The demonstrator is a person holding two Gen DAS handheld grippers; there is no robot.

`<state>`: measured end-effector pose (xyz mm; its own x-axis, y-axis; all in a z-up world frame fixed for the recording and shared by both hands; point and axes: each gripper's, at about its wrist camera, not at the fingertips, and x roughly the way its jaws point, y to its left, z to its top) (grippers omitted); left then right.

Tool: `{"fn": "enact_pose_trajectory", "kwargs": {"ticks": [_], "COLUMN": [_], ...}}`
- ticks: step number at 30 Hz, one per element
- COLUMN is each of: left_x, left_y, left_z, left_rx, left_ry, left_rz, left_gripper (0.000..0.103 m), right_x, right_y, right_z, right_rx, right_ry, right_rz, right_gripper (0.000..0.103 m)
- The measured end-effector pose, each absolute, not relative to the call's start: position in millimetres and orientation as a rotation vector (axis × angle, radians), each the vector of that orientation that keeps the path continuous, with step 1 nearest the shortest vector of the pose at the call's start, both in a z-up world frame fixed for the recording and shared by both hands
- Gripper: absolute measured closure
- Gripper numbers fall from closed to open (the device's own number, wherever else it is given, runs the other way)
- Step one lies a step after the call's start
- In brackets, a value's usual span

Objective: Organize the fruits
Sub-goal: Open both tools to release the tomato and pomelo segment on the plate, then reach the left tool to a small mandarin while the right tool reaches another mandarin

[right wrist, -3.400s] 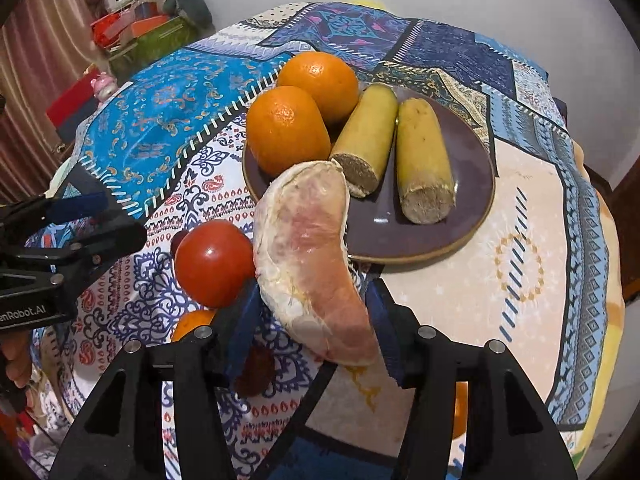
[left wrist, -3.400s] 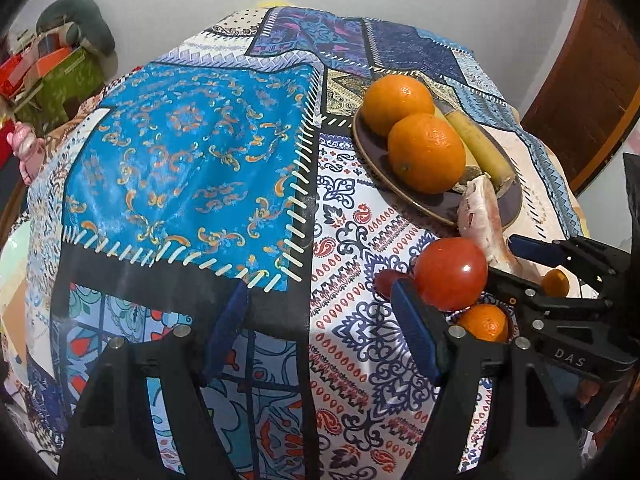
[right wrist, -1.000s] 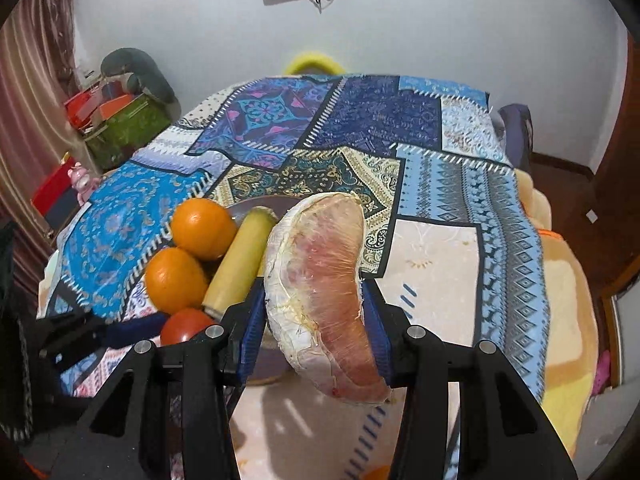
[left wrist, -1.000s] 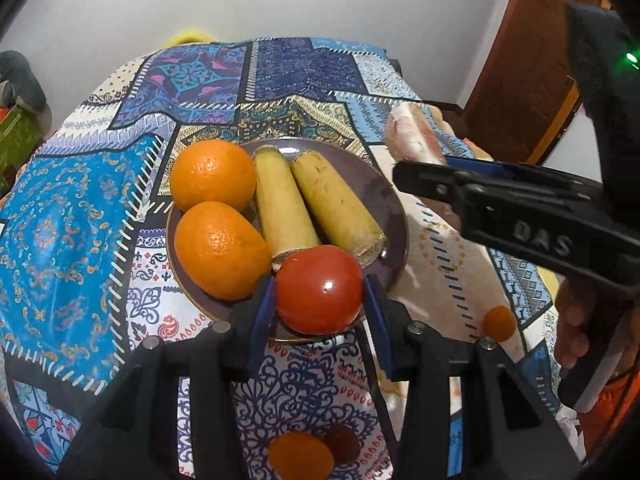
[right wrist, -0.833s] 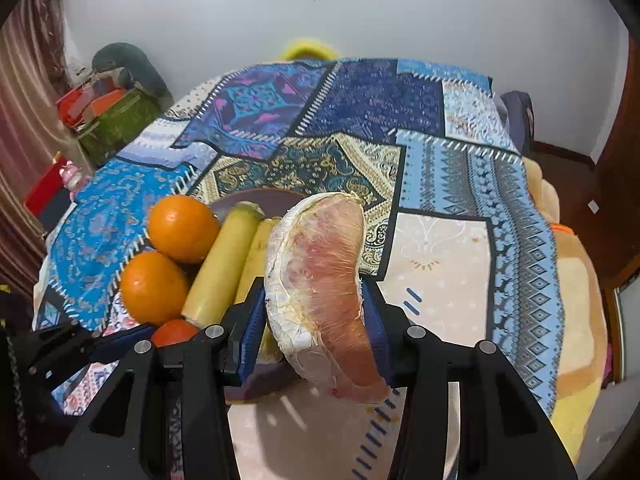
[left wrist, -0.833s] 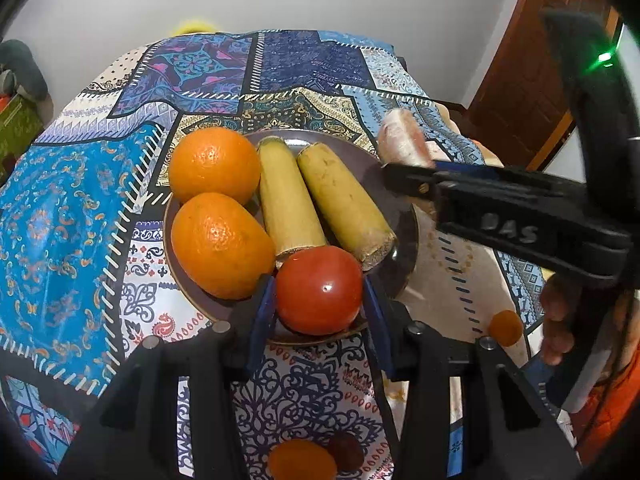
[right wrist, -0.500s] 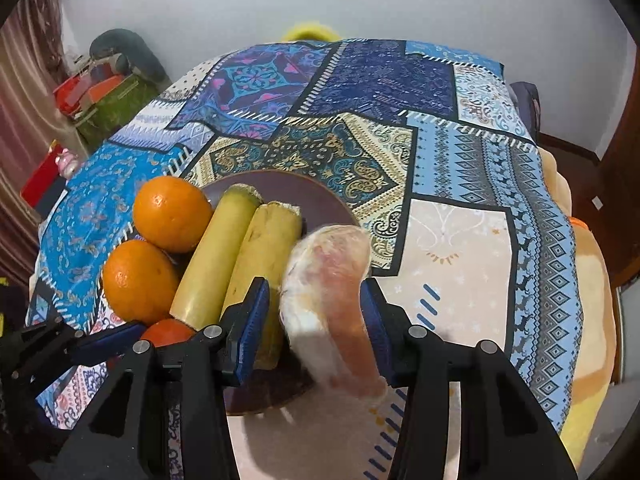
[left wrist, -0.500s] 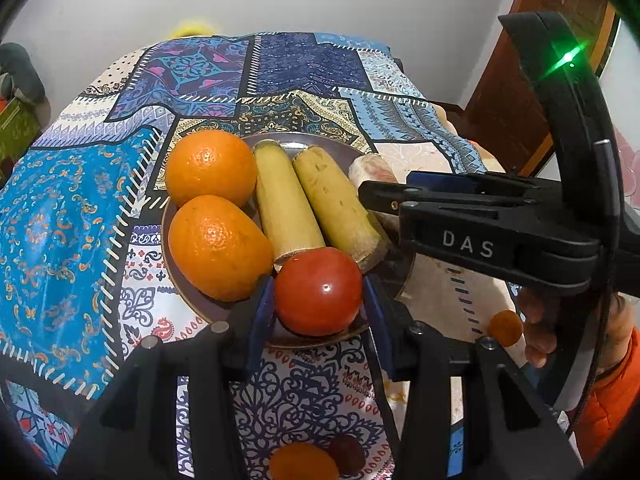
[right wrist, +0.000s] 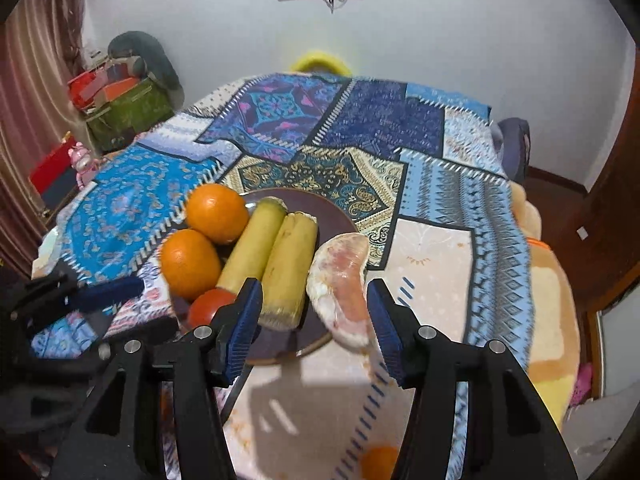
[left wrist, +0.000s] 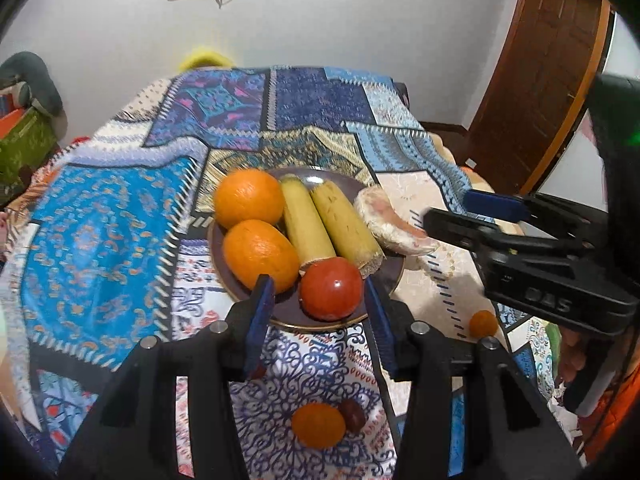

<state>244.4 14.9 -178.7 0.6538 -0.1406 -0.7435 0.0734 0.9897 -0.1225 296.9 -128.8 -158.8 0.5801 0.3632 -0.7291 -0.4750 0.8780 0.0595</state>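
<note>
A dark plate [left wrist: 294, 318] holds two oranges [left wrist: 249, 197], two yellow banana pieces [left wrist: 344, 224], a red tomato [left wrist: 331, 289] and a pink pomelo segment [left wrist: 390, 226] lying on its right rim. My left gripper [left wrist: 318, 306] is open, its fingers apart on either side of the tomato, which rests on the plate. My right gripper [right wrist: 314, 312] is open just behind the pomelo segment [right wrist: 342, 280], which lies free on the plate's [right wrist: 280, 350] edge.
A small orange fruit [left wrist: 318, 425] and a dark red one [left wrist: 353, 416] lie on the patterned cloth in front of the plate. Another small orange fruit [left wrist: 483, 323] lies to the right. Boxes [right wrist: 124, 100] stand at far left, a wooden door [left wrist: 540, 80] at right.
My left gripper has opened and let the tomato down on the plate. My right gripper has opened and left the pomelo segment on the plate's rim. Both have drawn back a little.
</note>
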Motion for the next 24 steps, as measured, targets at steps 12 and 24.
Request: {"fn": "enact_pose_trajectory", "kwargs": {"ticks": [12,24], "left_x": [188,165], "left_y": [34,28], "left_z": [-148,-192], "left_rx": [-0.066,-0.081], "left_ry": [0.811,0.93], "left_rz": [-0.064,-0.074], "left_gripper": [0.049,0.048], "right_x": [234,200], "right_y": [-168,-202], "right_z": [-133,-171], "right_rx": [-0.101,-0.056], "right_ry": [0.777,0.873], "right_rz": [0.454,0.379], "right_gripper": [0.044,0.044]}}
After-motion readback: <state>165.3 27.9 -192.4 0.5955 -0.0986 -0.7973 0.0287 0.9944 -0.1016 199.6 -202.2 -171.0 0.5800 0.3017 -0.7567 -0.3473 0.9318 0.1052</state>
